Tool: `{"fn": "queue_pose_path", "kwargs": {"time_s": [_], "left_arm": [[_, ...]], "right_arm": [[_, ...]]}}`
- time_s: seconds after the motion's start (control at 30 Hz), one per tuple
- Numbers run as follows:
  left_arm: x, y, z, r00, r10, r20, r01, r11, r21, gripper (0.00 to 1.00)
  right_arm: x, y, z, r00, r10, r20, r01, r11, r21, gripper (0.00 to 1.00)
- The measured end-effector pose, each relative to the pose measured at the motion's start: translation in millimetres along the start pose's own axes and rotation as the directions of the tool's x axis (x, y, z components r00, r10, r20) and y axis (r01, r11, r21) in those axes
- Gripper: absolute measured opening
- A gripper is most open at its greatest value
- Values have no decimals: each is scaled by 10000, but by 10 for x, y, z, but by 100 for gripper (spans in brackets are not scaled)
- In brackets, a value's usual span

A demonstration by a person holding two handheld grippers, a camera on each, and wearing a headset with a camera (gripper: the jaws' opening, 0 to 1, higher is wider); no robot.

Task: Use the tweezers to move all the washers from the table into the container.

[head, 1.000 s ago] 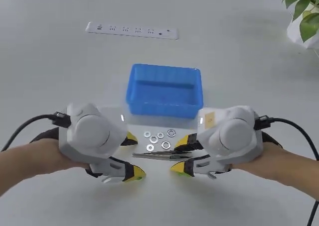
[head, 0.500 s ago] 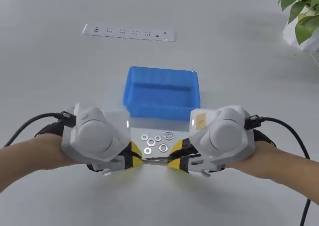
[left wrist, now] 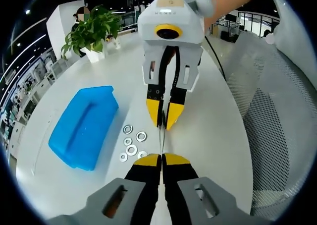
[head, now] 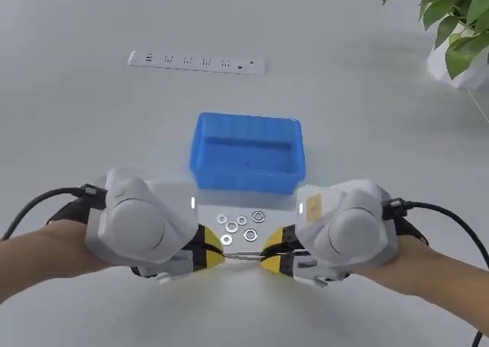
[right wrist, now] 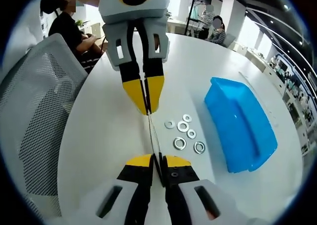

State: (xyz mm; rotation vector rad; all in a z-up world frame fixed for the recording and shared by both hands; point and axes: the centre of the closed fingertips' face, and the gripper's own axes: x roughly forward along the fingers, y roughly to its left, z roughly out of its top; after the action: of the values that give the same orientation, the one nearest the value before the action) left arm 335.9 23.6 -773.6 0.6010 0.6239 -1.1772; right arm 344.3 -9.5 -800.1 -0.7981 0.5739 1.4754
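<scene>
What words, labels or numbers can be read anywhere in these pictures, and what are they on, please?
Nothing reads clearly.
Right gripper: a short printed word on its white casing, too blurred to read.
Small sticker on that gripper: too small to read.
Power strip: markings too small to read.
Tweezers, blue box, washers: no print seen.

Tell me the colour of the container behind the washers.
Bright blue. The container shows best in the head view.
</scene>
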Motion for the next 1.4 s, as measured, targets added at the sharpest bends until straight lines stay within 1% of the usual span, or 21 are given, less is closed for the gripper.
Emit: {"fn": "queue_pose_path", "kwargs": {"time_s": [0.1,0.17,0.2,0.27,0.3,0.33,0.37,0.4,0.43,0.47,0.57,0.73,0.87,0.97,1.13,1.23,1.27,1.3,1.33,1.37,1.4], "left_arm": [[-50,0,100,9997,24,235,-28,9999,160,4],[-107,-17,254,9969,-20,783,17,10000,41,4],[-126,-22,310,9952,-50,972,51,10000,-15,4],[-147,-21,439,9910,17,1338,-21,10000,31,4],[-140,-24,475,9906,20,1365,-31,10000,76,4],[-124,-41,558,9890,49,1476,-103,9993,360,4],[-121,-39,573,9886,63,1505,-124,9991,397,4],[-106,-44,672,9841,44,1774,-108,9993,355,4],[-98,-42,718,9816,46,1911,-103,9995,286,4],[-80,-43,776,9787,35,2054,-118,9992,391,4],[-39,-45,888,9741,-37,2260,-72,9988,474,4],[25,-57,1018,9653,-140,2607,-2,9985,546,4],[92,-78,1118,9539,-318,2983,153,9982,576,4],[152,-76,1184,9490,-322,3137,142,9981,598,4],[203,-87,1241,9456,-473,3218,262,9972,695,5],[216,-73,1255,9402,-467,3373,310,9982,518,5],[221,-66,1264,9379,-392,3446,157,9974,706,5],[224,-61,1263,9389,-321,3428,3,9957,926,5],[229,-78,1245,9444,-361,3268,6,9941,1081,6],[220,-112,1240,9494,-528,3096,-32,9841,1776,6],[215,-115,1242,9499,-507,3084,-90,9820,1889,6]], "right_arm": [[-32,3,15,9997,-162,167,166,9995,-250,9],[-59,-6,20,9992,-247,304,258,9991,-351,9],[-82,-3,23,9988,-243,415,256,9992,-316,9],[-138,-15,35,9951,-362,916,366,9993,-24,9],[-157,-20,22,9947,-391,950,394,9992,-9,9],[-175,-19,10,9941,-441,992,444,9990,-7,9],[-184,-24,6,9935,-506,1023,511,9987,-23,9],[-210,-28,-5,9925,-581,1080,588,9983,-34,9],[-225,-36,-12,9916,-639,1124,642,9979,11,9],[-240,-39,-21,9910,-683,1148,687,9976,-3,8],[-277,-58,-45,9898,-759,1207,761,9971,26,8],[-322,-75,-81,9878,-791,1345,783,9969,111,8],[-349,-77,-110,9869,-762,1424,739,9970,212,8],[-368,-85,-136,9866,-699,1477,668,9974,257,8],[-380,-89,-159,9856,-639,1569,576,9973,449,8],[-382,-92,-160,9837,-684,1660,574,9959,699,8],[-383,-95,-160,9830,-748,1679,632,9953,736,8],[-384,-97,-161,9827,-768,1683,648,9950,755,7],[-382,-96,-160,9823,-772,1707,648,9949,771,7],[-379,-89,-158,9821,-761,1723,652,9955,684,7],[-375,-77,-156,9824,-769,1704,689,9963,522,7]]}}
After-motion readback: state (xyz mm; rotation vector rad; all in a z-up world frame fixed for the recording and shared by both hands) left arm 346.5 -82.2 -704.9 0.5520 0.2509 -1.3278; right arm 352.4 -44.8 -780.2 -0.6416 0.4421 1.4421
